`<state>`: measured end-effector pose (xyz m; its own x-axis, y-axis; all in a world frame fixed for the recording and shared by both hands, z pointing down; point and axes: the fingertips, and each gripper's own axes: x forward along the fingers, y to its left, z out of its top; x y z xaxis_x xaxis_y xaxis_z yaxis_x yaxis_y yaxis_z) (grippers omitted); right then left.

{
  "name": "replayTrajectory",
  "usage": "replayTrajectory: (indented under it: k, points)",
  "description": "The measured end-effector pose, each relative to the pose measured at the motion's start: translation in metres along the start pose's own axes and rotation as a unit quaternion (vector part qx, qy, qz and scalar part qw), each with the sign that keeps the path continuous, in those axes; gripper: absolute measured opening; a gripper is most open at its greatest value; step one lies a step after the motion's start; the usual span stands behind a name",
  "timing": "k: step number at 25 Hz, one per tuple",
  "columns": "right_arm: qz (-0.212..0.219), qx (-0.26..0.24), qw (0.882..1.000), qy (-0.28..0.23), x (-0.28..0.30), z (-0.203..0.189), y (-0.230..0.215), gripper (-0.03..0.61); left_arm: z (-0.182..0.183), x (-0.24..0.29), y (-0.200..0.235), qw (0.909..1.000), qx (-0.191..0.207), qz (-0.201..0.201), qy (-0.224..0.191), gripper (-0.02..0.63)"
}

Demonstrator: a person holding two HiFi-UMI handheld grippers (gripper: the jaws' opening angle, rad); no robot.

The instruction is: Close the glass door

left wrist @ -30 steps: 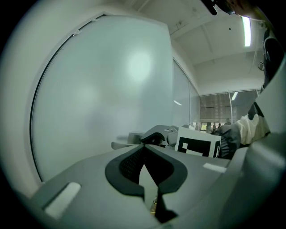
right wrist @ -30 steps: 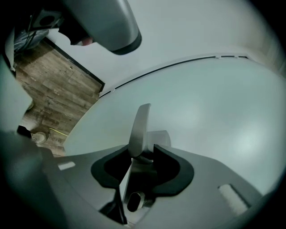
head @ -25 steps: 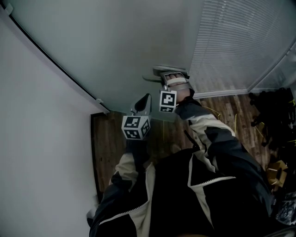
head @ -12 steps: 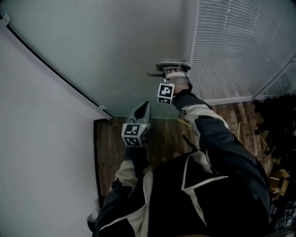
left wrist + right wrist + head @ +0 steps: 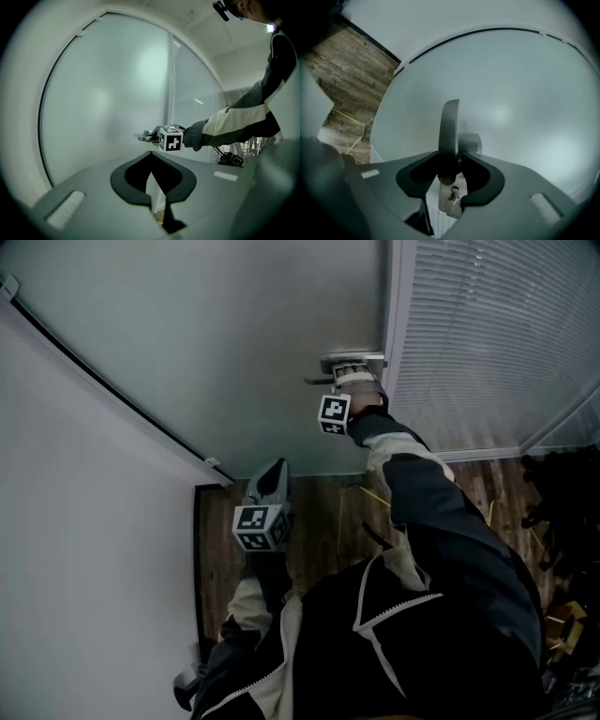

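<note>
The right gripper (image 5: 450, 166) has its jaws clamped on the handle (image 5: 449, 136), with the lever pinched between the pads near its free end. The left gripper (image 5: 274, 470) hangs at lower centre of the head view, jaws together and empty, well apart from the door (image 5: 234, 334).

The main risk is probably the pads sliding off the smooth lever if the push turns sideways. A hold so near the tip could also press the lever down instead of driving the door. A hard shove might slam the glass against the post (image 5: 394, 324).

The door fills the upper middle of the head view, and its handle edge lies right beside the post. I cannot tell whether a gap remains there. Blinds (image 5: 487, 343) stand just right of the post, so the right arm has little room that way. The wall (image 5: 84, 549) closes off the left. Bare floor (image 5: 319, 521) lies below, crossed by a thin yellow cord (image 5: 361, 493).
</note>
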<state>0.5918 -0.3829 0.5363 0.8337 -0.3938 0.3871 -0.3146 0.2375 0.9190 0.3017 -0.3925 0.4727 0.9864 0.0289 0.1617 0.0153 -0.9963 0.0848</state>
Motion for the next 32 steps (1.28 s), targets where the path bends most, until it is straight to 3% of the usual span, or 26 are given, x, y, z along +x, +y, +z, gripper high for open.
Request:
replayTrajectory:
  k: [6, 23, 27, 32]
  points:
    - [-0.002, -0.034, 0.999, 0.01, 0.022, 0.001, 0.004, 0.149, -0.017, -0.003, 0.005, 0.9999, 0.001, 0.012, 0.006, 0.005]
    - [0.008, -0.016, 1.0, 0.01, 0.041, 0.003, -0.012, 0.14, -0.011, -0.013, 0.014, 0.9993, 0.014, 0.032, 0.017, 0.005]
    - [0.035, 0.023, 0.999, -0.008, 0.043, -0.001, -0.008, 0.211, -0.004, -0.013, 0.019, 0.9992, 0.007, 0.037, 0.017, 0.005]
    - [0.045, 0.104, 0.993, -0.046, 0.002, 0.003, -0.02, 0.184, 0.011, -0.018, 0.022, 0.9996, 0.008, 0.029, 0.002, 0.005]
